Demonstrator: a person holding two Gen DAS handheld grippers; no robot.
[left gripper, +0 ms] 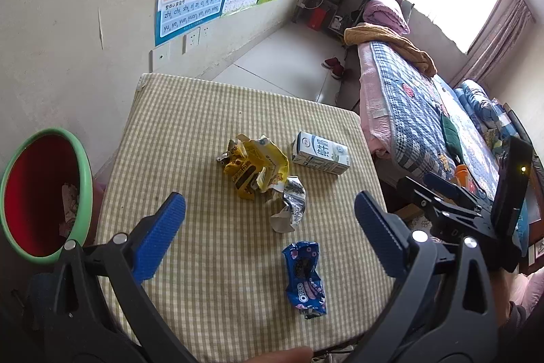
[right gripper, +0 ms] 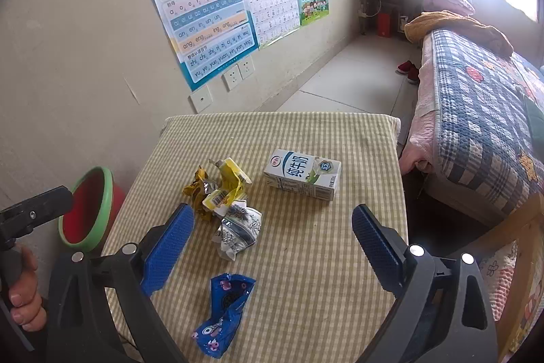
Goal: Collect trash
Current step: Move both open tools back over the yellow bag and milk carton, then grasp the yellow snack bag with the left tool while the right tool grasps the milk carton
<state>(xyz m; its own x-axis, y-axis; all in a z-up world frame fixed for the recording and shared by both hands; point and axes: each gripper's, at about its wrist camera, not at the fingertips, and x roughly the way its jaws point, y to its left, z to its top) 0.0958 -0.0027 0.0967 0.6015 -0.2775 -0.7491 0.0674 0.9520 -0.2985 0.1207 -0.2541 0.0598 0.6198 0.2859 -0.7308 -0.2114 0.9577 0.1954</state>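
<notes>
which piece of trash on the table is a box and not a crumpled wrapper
The white milk carton, lying on its side at the far right of the group. The yellow, silver and blue Oreo pieces are crumpled wrappers.

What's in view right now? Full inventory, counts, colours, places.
table: 1, beige check cloth, against wall
milk carton: 1, white-green, lying far right
yellow wrapper: 1, crumpled, centre
silver wrapper: 1, crumpled, touching the yellow wrapper
Oreo wrapper: 1, blue, nearest
bin: 1, red, green rim, left of table
posters: 3, wall
bed: 1, plaid quilt, right
left hand-held gripper: open
right hand-held gripper: open
</notes>
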